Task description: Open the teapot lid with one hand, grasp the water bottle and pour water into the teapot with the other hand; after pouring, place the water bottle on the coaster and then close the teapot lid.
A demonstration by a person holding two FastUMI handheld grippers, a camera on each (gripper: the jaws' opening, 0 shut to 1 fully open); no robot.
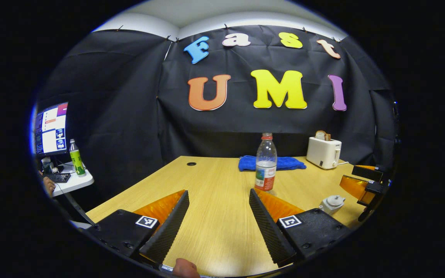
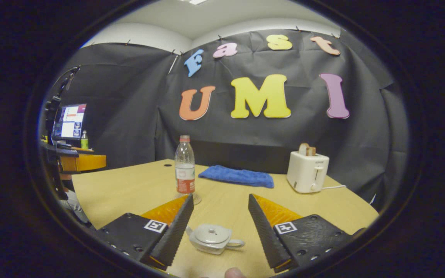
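A clear water bottle (image 1: 265,162) with a red cap and label stands upright mid-table, ahead of my left gripper (image 1: 218,193), which is open and holds nothing. In the right gripper view the bottle (image 2: 185,166) rests on what looks like a clear round coaster (image 2: 196,199). A small white teapot (image 2: 211,238) with its lid (image 2: 211,233) on sits low between the fingers of my right gripper (image 2: 220,197), open and apart from it. From the left gripper view the teapot (image 1: 332,202) is at the right, with the right gripper (image 1: 365,185) beyond it.
A blue towel (image 2: 238,176) lies at the back of the wooden table (image 2: 129,189), with a white toaster (image 2: 307,170) holding toast to its right. Off the table's left stand a monitor (image 1: 51,129) and a green bottle (image 1: 77,157) on a side desk.
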